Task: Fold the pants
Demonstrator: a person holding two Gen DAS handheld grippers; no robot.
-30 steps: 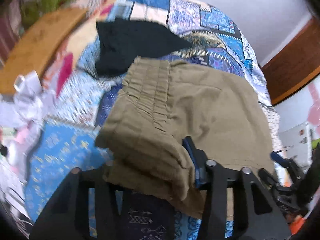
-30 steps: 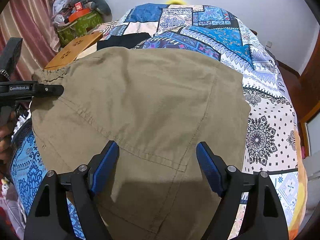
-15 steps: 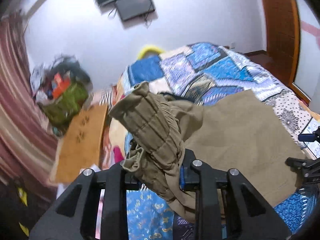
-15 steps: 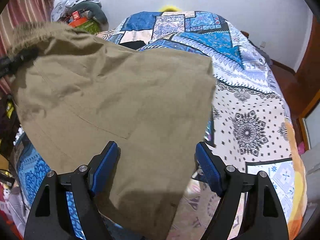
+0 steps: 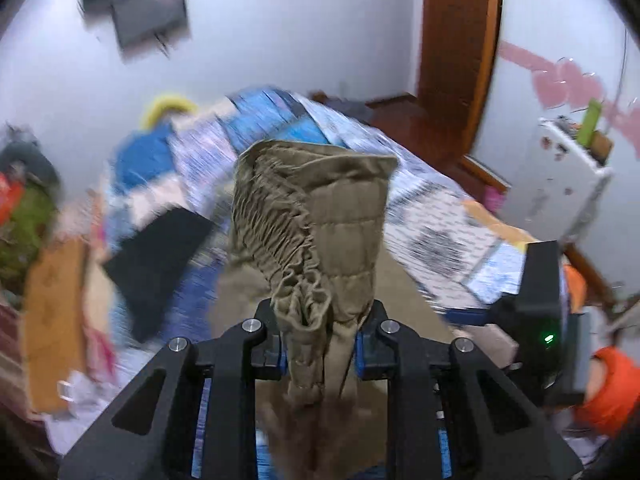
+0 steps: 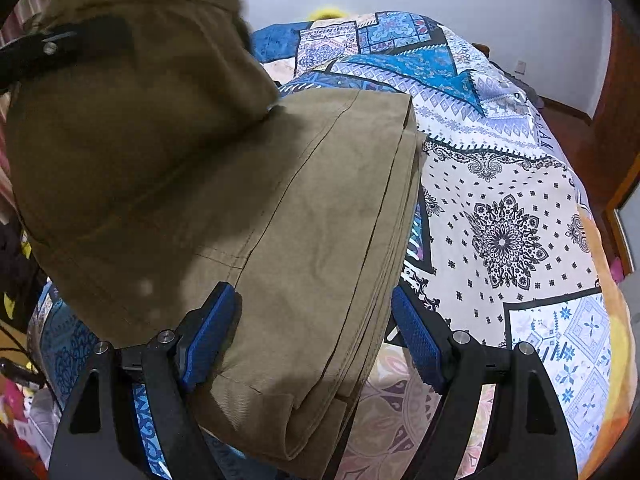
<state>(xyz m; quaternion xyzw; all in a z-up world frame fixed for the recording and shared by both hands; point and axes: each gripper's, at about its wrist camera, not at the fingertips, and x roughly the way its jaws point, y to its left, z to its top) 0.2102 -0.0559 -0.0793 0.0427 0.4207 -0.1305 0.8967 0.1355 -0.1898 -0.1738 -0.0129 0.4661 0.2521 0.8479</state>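
The olive-khaki pants [image 6: 248, 208] lie partly folded on the patchwork bed [image 6: 520, 208]. My left gripper [image 5: 320, 350] is shut on the elastic waistband [image 5: 308, 216] and holds it up in the air, standing above the jaws. In the right wrist view the lifted waistband end [image 6: 132, 92] hangs over the lower folded layers, with the left gripper [image 6: 60, 46] at the top left. My right gripper [image 6: 316, 340] is open; its blue pads [image 6: 416, 344] straddle the near folded edge of the pants, which lies between them.
A black garment [image 5: 160, 256] lies on the bed at the left. A wooden board [image 5: 52, 320] and a pile of clutter [image 5: 24, 208] stand beside the bed. A wooden door [image 5: 456, 60] and a white cabinet [image 5: 560, 184] are at the right.
My left gripper has lifted the waistband higher and swung it over toward the right, folding the pants over themselves. The right gripper has stayed open over the near edge.
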